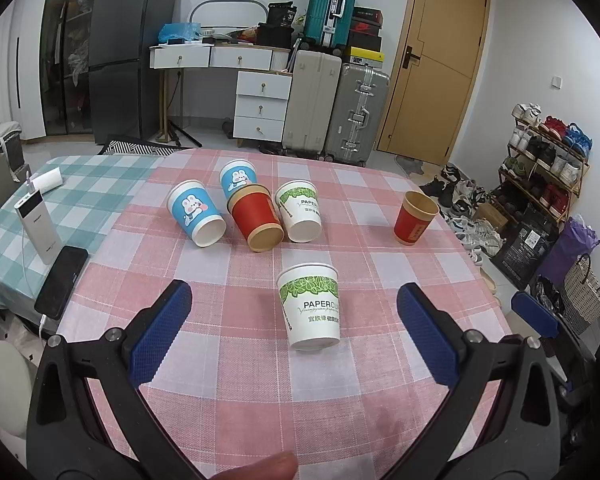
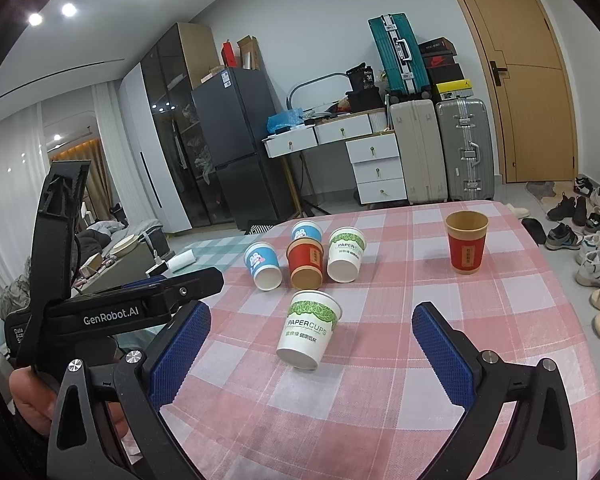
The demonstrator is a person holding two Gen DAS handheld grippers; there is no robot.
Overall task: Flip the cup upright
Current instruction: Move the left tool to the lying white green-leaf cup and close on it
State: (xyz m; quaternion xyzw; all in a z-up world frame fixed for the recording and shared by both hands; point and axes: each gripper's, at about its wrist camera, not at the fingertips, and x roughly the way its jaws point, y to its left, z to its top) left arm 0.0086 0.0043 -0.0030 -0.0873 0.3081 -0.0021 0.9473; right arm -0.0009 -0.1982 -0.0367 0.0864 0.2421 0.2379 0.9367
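One green-leaf cup (image 1: 310, 305) (image 2: 309, 328) inverted, axis vertical, base up.

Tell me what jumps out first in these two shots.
A white-and-green paper cup stands upside down nearest, between the open left gripper fingers. Behind it five cups cluster, and one red cup stands upright alone to the right on the pink checked tablecloth.

Against the pale wall, a wooden door (image 1: 432, 60) anchors the room: left of it stand 2 grey suitcases (image 1: 336, 108), then white drawers (image 1: 262, 106) and a dark fridge (image 1: 128, 48); right of it, a shoe rack (image 1: 548, 156) on grey floor.
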